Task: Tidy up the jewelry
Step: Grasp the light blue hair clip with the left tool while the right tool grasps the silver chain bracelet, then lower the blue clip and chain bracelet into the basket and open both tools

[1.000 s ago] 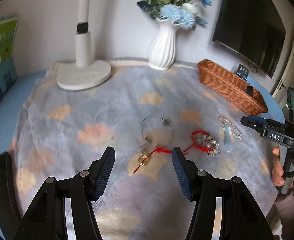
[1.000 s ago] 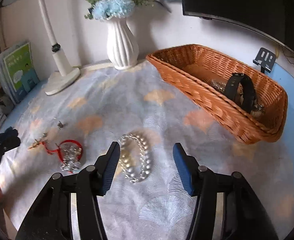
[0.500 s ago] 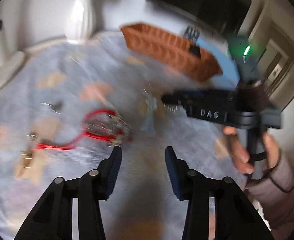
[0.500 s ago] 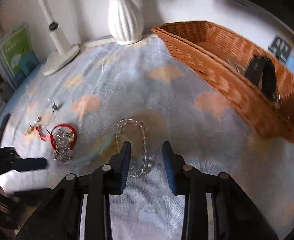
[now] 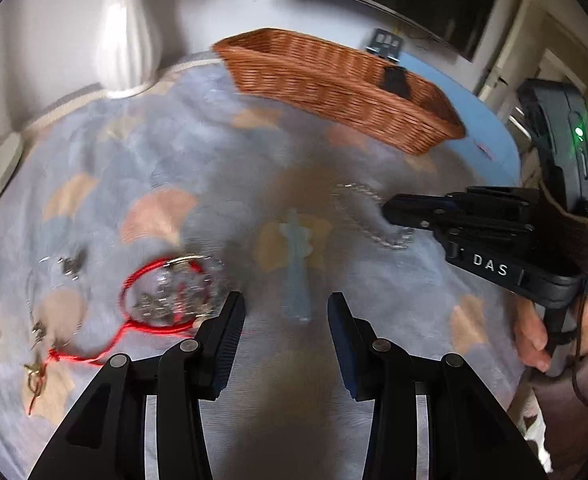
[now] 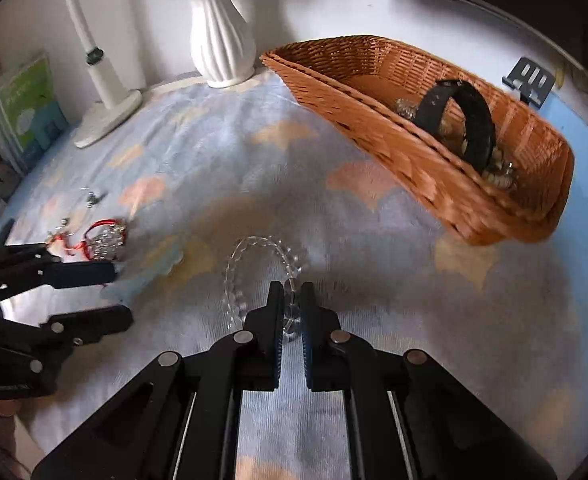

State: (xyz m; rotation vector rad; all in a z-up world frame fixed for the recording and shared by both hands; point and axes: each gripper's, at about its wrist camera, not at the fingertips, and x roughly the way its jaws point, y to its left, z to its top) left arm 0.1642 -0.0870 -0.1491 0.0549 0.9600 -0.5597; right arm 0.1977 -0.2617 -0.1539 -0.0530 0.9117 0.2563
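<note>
Beads of a clear crystal bracelet [image 6: 262,276] sit pinched between the pads of my right gripper [image 6: 291,308], whose jaws have just closed on the near right side of the loop as it lies on the fleece cloth [image 6: 221,168]. I judge the bracelet light, limp and slick: a strand that will droop and swing from a single pinch, and round beads that could squirt out of a loose grip. A bite across one bead run, as here, looks the sensible hold.

My right gripper points steeply down at the cloth, the person's hand [image 5: 534,340] wrapped round its handle. The wicker basket [image 6: 374,128], already holding a black watch band [image 6: 466,120] and other beads, stands well apart, up and to the right.

My left gripper [image 5: 285,320] hangs partly spread with nothing between its fingers, angled down near a pale blue hair clip [image 5: 298,264], too blurred to be sure of. A red cord bracelet with silver charms [image 5: 165,296] lies just left of its left finger; a thin chain [image 5: 53,272] lies further left.
</note>
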